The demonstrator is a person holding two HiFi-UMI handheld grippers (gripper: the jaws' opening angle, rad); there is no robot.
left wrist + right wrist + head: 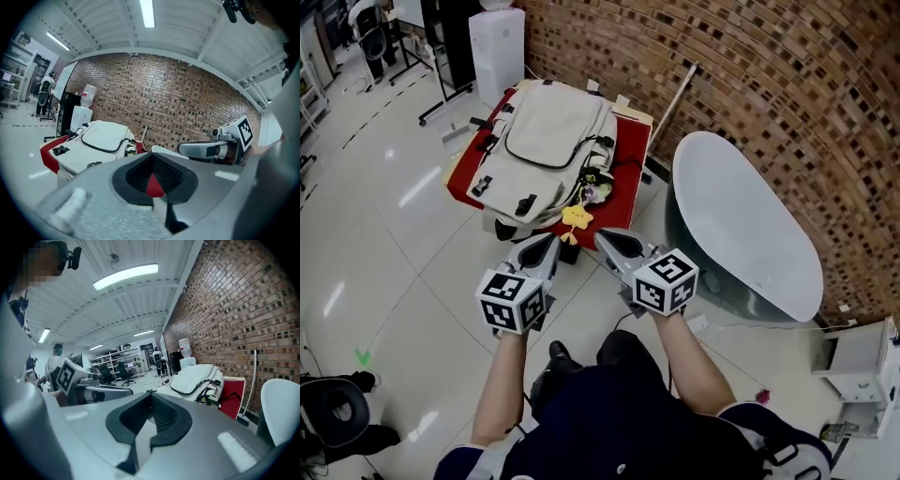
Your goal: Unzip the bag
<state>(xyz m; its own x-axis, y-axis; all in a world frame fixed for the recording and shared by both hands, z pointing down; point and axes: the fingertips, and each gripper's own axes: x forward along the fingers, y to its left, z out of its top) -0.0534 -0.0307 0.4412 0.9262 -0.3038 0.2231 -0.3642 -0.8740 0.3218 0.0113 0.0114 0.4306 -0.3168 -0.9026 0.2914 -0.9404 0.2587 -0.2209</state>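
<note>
A beige backpack lies flat on a low table with a red cloth, its dark zipper line curving round the front panel. A yellow star charm hangs off its near edge. My left gripper and right gripper hover side by side just short of the table, both pointing at the bag, jaws together and holding nothing. The left gripper view has the backpack ahead to the left beyond the left gripper. Seen from the right gripper, the backpack lies ahead to the right.
A white oval tub stands right of the table against the brick wall. A white box unit is behind the table, a stick leans on the wall, and a black stand base sits at the back left.
</note>
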